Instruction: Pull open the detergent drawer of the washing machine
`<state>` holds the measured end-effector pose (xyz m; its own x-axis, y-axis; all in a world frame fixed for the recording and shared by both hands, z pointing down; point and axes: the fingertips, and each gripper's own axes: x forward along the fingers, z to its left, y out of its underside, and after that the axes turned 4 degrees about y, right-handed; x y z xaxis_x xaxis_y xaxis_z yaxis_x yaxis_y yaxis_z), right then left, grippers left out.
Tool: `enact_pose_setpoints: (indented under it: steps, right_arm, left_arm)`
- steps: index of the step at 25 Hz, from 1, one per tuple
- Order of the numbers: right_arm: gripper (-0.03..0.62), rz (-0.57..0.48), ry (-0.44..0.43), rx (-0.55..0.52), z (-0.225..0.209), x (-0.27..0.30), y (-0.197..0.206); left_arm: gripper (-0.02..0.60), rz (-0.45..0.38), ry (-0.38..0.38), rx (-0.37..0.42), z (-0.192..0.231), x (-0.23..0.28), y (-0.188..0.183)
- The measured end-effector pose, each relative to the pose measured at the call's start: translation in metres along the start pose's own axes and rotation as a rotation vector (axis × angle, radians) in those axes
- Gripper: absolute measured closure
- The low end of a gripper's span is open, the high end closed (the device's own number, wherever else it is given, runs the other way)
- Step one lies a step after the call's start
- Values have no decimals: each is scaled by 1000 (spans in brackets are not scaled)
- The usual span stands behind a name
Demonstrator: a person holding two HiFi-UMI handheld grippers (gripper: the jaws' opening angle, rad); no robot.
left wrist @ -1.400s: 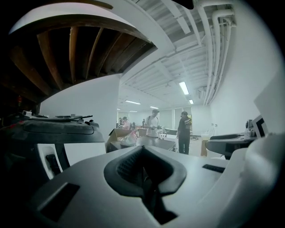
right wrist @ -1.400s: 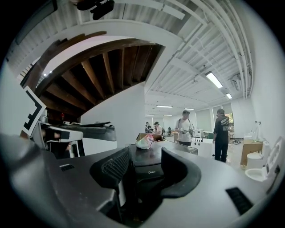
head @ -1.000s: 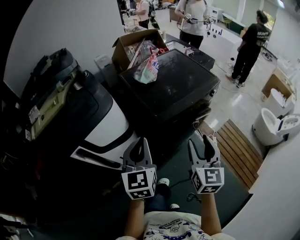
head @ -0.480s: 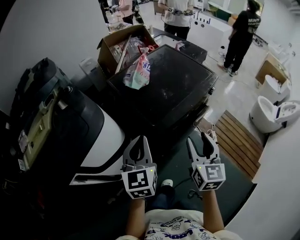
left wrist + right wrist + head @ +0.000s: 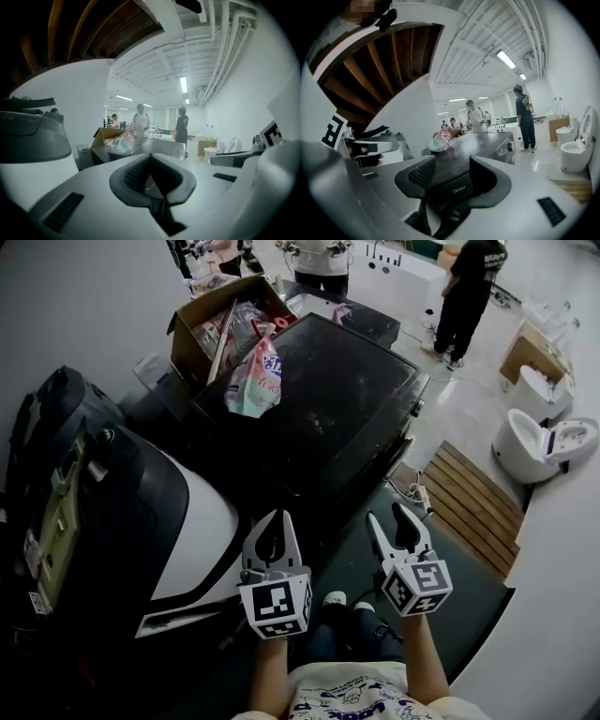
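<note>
The black washing machine (image 5: 323,395) stands ahead of me, its front panel and knob (image 5: 415,409) facing right. A pink and white detergent bag (image 5: 253,381) lies on its lid. I cannot make out the detergent drawer. My left gripper (image 5: 275,517) hovers low in front of the machine, shut, with nothing in it. My right gripper (image 5: 389,514) is beside it, open and empty. In the right gripper view the machine (image 5: 487,145) fills the gap between the jaws of the right gripper (image 5: 453,161). The left gripper (image 5: 150,157) points toward the machine's lid (image 5: 154,145).
A white and black appliance (image 5: 187,512) stands close at the left. Behind the machine is an open cardboard box (image 5: 202,315). A wooden slatted platform (image 5: 473,507) and a white toilet (image 5: 539,442) are at the right. People (image 5: 466,287) stand at the back.
The view has swung, so the machine and box sit further left and nearer. Both grippers stay low in front of me; the right one has shifted slightly up and left.
</note>
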<state>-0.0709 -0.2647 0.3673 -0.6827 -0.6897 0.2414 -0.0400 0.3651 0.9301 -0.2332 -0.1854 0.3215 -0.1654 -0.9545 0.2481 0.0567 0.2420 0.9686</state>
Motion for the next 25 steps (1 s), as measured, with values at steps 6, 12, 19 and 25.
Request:
enact_pose_setpoints:
  steps: [6,12,19,25]
  right_arm:
    - [364,17,-33,86,-13,16,14]
    - [367,35,-137,239,-21,32,40]
    - [368,26,-264,509,-28,50,76]
    - [382,13,-325,725,-36,59,100]
  left_arm:
    - [568,19,0,10,-5,16,11]
    - [568,32,-9,19,-11,31,23]
    - [568,64,-25,33,-18,47,51]
    - [568,64,-57,30,-17,54,67]
